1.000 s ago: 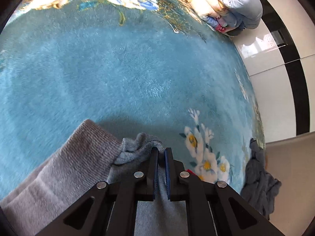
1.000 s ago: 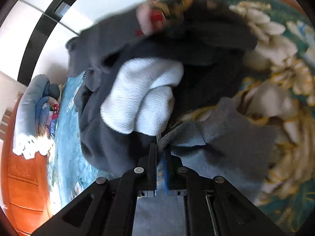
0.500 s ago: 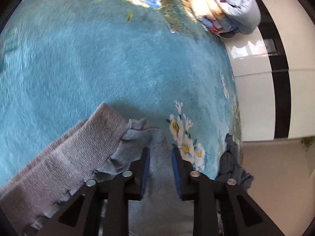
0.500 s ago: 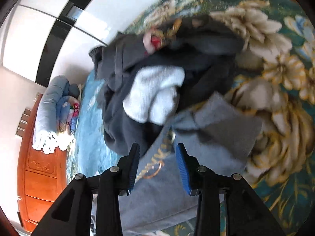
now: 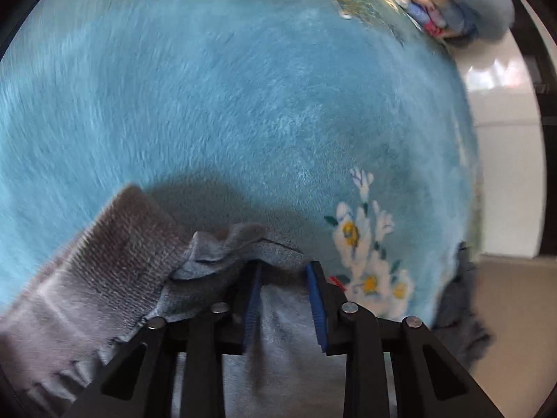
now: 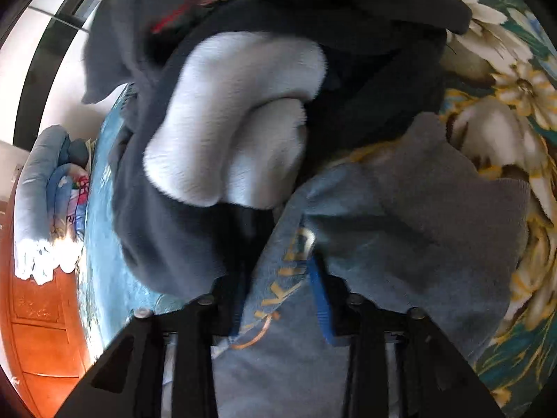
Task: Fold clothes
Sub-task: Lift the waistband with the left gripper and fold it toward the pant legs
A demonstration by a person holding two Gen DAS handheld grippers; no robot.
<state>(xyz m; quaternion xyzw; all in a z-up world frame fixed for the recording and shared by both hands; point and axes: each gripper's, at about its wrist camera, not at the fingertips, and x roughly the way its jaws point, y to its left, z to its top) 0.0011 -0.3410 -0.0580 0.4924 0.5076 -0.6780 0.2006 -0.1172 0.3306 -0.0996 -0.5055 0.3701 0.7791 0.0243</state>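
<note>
1. Both jaws have come apart since a second ago: the left hand-held gripper (image 5: 283,273), then pinched on the sweater's edge, now stands wide, and the blue pads (image 5: 315,289) show clear of each other.
2. The right hand-held gripper (image 6: 278,282) has let go as well; its jaws are spread with blue-grey fabric lying loose between them, not clamped.
3. The sweater (image 5: 115,271) lies on the blanket (image 5: 226,97) that covers the bed, its ribbed grey cuff running off to the lower left in the left view, a crumpled fold bunched right at the left fingertips.
4. In the right view the same sweater (image 6: 400,216) spreads under the gripper, yellow lettering (image 6: 285,278) running up between the jaws.
5. Just beyond sits a dark pile of clothes (image 6: 365,55), with a white fleecy lining (image 6: 236,122) bulging out of it, touching the sweater's far edge.
6. The blanket turns floral here: big cream and yellow flowers (image 6: 504,111) along the right side.
7. Back in the left view, white flowers (image 5: 365,244) are printed beside the right finger, and a dark garment (image 5: 459,313) hangs at the bed's edge.
8. Folded bedding (image 5: 463,3) is stacked at the far corner, blurred; the right view shows the same bedding (image 6: 52,191) against an orange wooden headboard (image 6: 41,331).
</note>
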